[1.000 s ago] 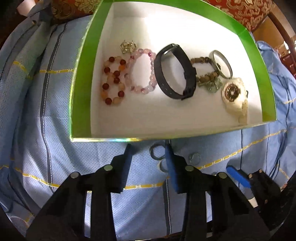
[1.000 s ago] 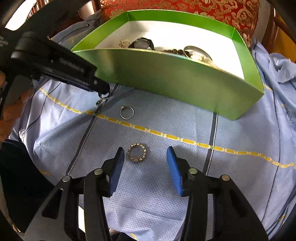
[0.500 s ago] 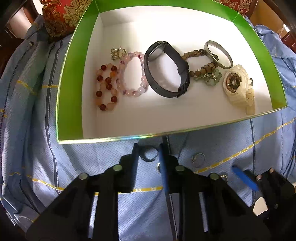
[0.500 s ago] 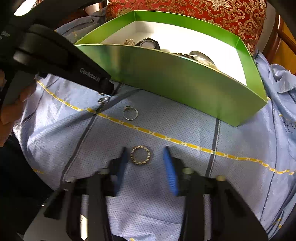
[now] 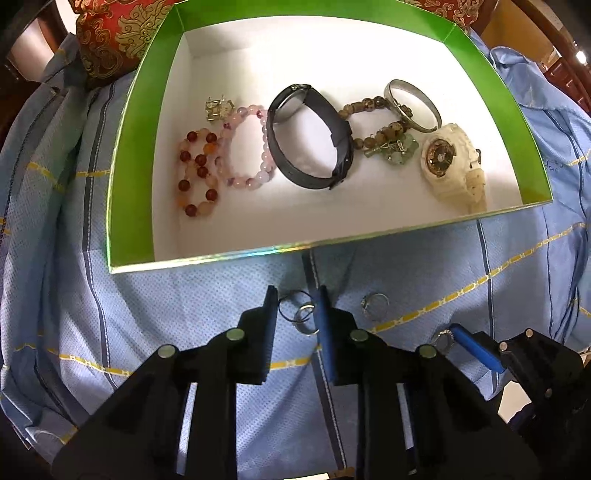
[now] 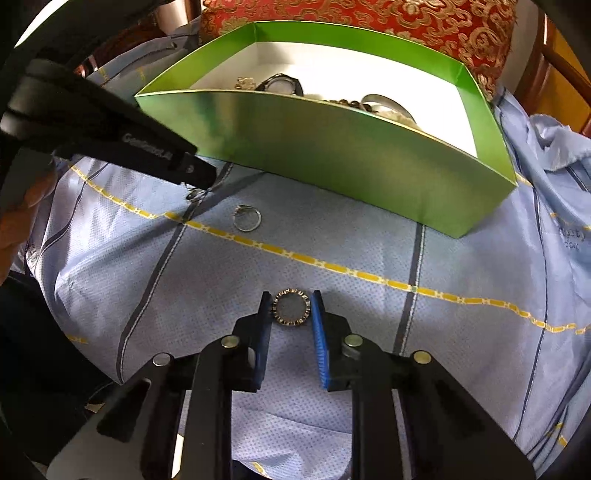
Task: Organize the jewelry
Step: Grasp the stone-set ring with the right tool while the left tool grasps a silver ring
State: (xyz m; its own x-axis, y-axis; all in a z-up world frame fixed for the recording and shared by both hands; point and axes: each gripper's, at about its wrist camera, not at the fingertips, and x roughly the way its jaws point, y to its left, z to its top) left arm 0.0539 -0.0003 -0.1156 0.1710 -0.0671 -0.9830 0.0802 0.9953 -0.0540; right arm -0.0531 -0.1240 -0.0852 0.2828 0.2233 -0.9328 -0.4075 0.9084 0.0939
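Observation:
A green box (image 5: 129, 147) with a white floor holds bead bracelets (image 5: 197, 173), a black watch (image 5: 310, 136), a silver bangle (image 5: 412, 105) and a white watch (image 5: 456, 170). My left gripper (image 5: 295, 308) has closed around thin linked rings (image 5: 299, 314) on the blue cloth in front of the box. A silver ring (image 5: 375, 306) lies to their right. My right gripper (image 6: 291, 308) is shut on a studded ring (image 6: 291, 308) that rests on the cloth. The box (image 6: 332, 147) and the silver ring (image 6: 247, 218) also show in the right wrist view.
A blue striped cloth (image 6: 369, 251) covers the surface. A red and gold cushion (image 6: 369, 18) lies behind the box. The left gripper's body (image 6: 110, 129) reaches in at the left of the right wrist view.
Both grippers have closed: the left one around the linked rings, the right one onto the studded ring. Both have moved slightly forward.

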